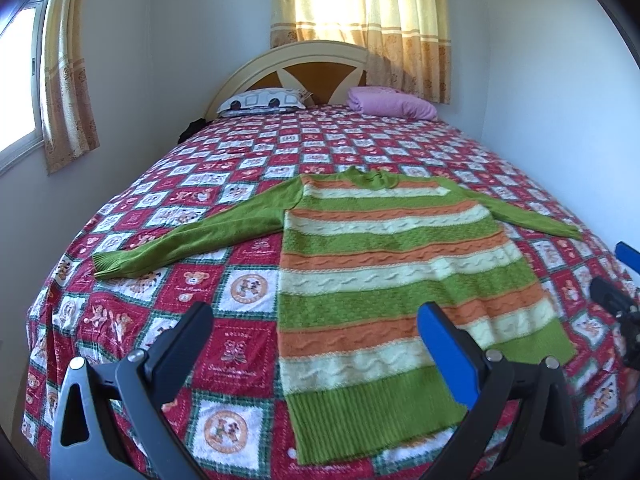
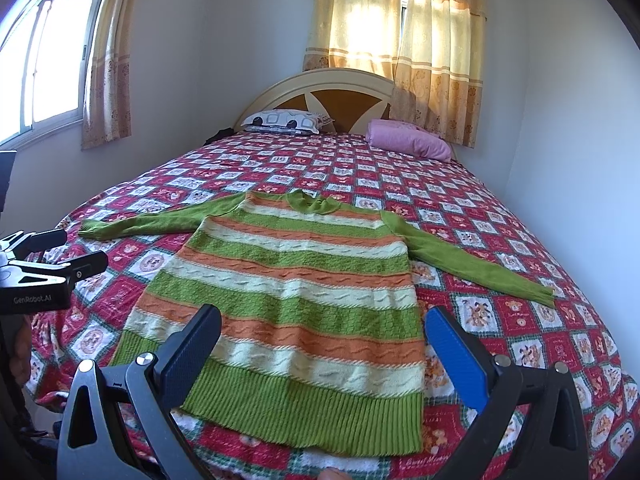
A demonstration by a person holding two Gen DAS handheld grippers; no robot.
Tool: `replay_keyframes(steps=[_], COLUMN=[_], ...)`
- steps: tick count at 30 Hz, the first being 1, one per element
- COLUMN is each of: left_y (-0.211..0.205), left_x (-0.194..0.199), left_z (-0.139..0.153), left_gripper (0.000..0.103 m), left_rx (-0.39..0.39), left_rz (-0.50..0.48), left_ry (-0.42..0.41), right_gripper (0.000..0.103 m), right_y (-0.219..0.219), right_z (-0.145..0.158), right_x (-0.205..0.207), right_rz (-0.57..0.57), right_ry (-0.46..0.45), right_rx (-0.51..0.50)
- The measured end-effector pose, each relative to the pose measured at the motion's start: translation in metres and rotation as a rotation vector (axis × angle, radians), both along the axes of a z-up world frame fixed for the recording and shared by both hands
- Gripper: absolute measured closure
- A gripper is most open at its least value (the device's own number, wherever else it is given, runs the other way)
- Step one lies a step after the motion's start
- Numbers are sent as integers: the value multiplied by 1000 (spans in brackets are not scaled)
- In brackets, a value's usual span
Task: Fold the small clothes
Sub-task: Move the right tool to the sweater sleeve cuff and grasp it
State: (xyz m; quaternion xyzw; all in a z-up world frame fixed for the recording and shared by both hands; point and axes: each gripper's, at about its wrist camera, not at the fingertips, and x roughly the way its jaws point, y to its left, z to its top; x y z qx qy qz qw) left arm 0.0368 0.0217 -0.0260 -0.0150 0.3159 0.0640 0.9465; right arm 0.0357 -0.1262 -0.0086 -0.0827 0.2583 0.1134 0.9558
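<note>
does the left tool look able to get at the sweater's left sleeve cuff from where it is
Probably yes. The left tool is open above the sweater, and the sleeve cuff lies flat on the bedspread off to its left, with nothing on or across it.

Sweater was striped green, orange & cream w/ plain green sleeves; bedspread was red/white check w/ cartoon bears; curtains pale yellow, tan bands; blanket pink; gripper pads blue.
</note>
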Motion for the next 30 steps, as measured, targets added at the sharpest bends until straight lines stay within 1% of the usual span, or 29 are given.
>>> replay_keyframes(steps=[2, 7, 11, 19, 24, 30], left_y=[3, 6, 5, 1, -3, -11], left_x=[10, 33, 60, 109, 141, 174], left_z=[-5, -13, -20, -36, -50, -60], left_gripper=[0, 0, 0, 0, 0, 0], left_rx=[15, 52, 85, 102, 118, 127], left_rz=[9, 19, 15, 3, -6, -12], left_ry=[7, 32, 60, 82, 120, 144], right_gripper=[1, 1, 1, 1, 1, 1], right_y=[-6, -25, -50, -100, -133, -173], right_z=[-4, -18, -24, -43, -61, -73], right_x=[9, 40, 69, 124, 159, 191], right_rz=[7, -57, -112, -234, -297, -386], right_ry=[16, 58, 94, 163, 216, 249], right_rx=[13, -17, 3, 23, 49, 49])
